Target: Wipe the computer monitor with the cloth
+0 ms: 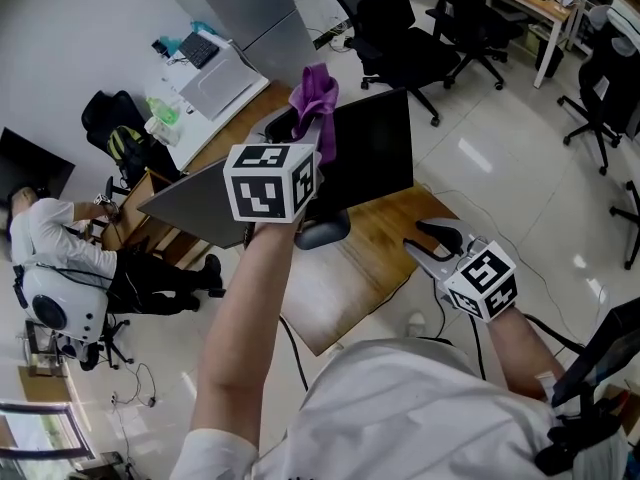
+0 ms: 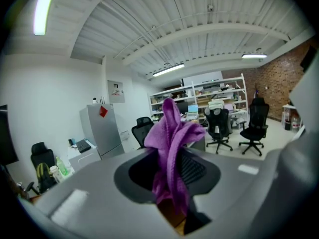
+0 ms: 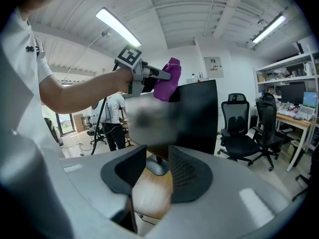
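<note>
Left gripper (image 1: 311, 126) clamps your cloth (image 1: 317, 90) at the top edge of the monitor (image 1: 372, 153). Right gripper (image 1: 430, 243), at 4 o'clock, stands open and empty; your wiping looks barely begun.

Head view steeply downward, right gripper view level, both showing monitor (image 1: 372, 153)

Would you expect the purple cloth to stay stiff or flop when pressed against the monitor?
Probably floppy: the purple cloth bunches in loose folds above the left gripper, whose jaws pinch it. Likely light, since the folds stand up unsupported.
</note>
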`<state>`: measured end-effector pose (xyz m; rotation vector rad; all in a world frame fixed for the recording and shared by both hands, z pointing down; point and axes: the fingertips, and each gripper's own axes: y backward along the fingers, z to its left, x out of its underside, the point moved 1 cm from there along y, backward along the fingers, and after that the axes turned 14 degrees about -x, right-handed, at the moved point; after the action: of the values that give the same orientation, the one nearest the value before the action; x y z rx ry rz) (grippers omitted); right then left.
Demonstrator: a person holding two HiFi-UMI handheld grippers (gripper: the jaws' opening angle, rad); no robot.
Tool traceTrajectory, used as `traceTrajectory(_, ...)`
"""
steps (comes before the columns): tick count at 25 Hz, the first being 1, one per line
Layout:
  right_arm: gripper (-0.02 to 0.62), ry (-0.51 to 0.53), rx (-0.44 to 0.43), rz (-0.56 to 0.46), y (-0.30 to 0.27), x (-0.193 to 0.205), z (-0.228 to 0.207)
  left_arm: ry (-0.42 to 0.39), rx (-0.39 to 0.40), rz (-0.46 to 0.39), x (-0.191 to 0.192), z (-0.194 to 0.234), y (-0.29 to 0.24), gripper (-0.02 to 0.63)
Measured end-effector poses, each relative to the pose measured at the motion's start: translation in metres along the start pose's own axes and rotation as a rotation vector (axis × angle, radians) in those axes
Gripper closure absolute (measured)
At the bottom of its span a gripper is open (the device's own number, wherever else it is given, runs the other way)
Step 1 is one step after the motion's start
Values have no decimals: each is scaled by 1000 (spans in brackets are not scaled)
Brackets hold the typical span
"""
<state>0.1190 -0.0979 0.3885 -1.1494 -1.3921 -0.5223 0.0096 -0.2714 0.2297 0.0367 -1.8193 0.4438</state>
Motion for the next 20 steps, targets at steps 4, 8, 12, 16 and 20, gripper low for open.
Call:
traceTrajectory(4,456,7,-9,10,-11,-2,7,10,-10,-3,6,14,7,478)
traceTrajectory(8,456,13,-18,17,-20,-5,15,13,-26,-2,12,29,14,477)
traceTrajectory(12,456,13,-24,28,-28,-5,20,20,-35,-1,17,42,18,478)
traceTrajectory(16,456,16,-25,38,-34,-2,25,24,-45,-2,23,53,22,477)
traceTrajectory(20,456,21,-25,44,-39,-3,28,29,-54,-1,28,64,26,477)
